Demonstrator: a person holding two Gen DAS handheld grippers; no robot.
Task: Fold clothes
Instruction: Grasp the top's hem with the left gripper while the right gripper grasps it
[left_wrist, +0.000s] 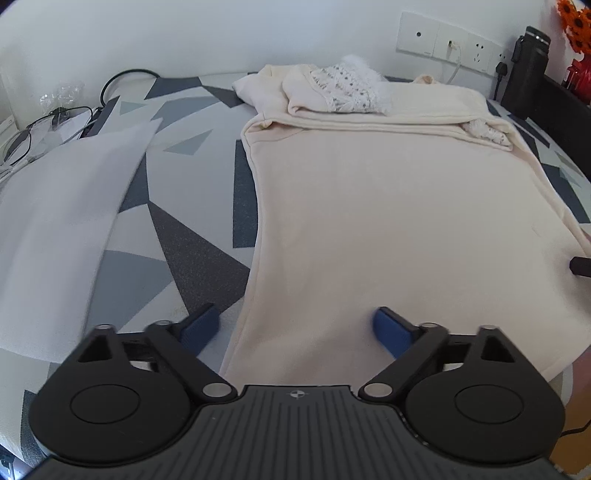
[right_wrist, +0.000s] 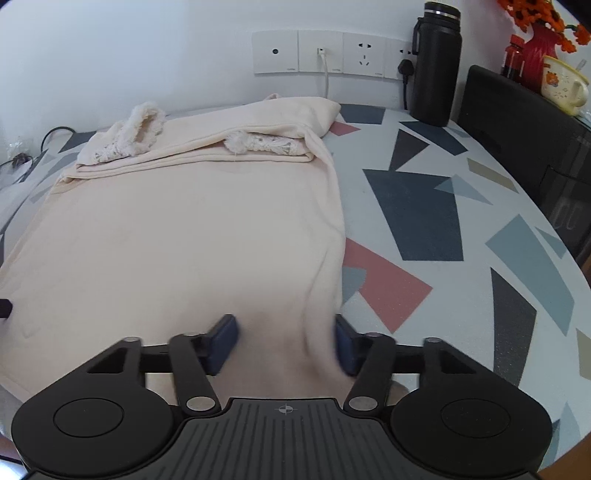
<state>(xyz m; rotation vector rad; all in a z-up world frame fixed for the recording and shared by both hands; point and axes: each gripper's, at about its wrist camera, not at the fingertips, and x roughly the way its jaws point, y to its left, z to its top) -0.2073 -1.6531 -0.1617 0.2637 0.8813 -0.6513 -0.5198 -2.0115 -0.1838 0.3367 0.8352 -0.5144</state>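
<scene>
a: where is the cream garment (left_wrist: 388, 221) lying right now?

b: it's lying flat along the patterned table (right_wrist: 424, 221), body spread toward us, with the sleeves and lacy trim (left_wrist: 347, 90) folded across the far end at twelve o'clock.

a: and the grippers?

b: the left gripper (left_wrist: 295, 330) is hovering over the near left hem, fingers spread wide, one either side of the cloth's edge, pinching nothing. the right gripper (right_wrist: 286, 341) is sitting at the near right corner, jaws apart too, with the hem bunching slightly between them.

a: how is it going to handle?

b: i'm judging it soft and fairly thick, fleece-like, so it should be draping and sagging rather than holding shape. the lace looks likely to snag. the two near corners seem the sensible places to take hold.

a: and the room?

b: the tabletop is looking smooth. a white sheet (left_wrist: 74, 221) is lying at nine o'clock, cables (left_wrist: 55, 122) beyond it. wall sockets (right_wrist: 332, 51) are sitting at twelve, a black flask (right_wrist: 436, 62) at one o'clock, orange flowers (right_wrist: 535, 18) and a mug (right_wrist: 561, 85) at two.
</scene>
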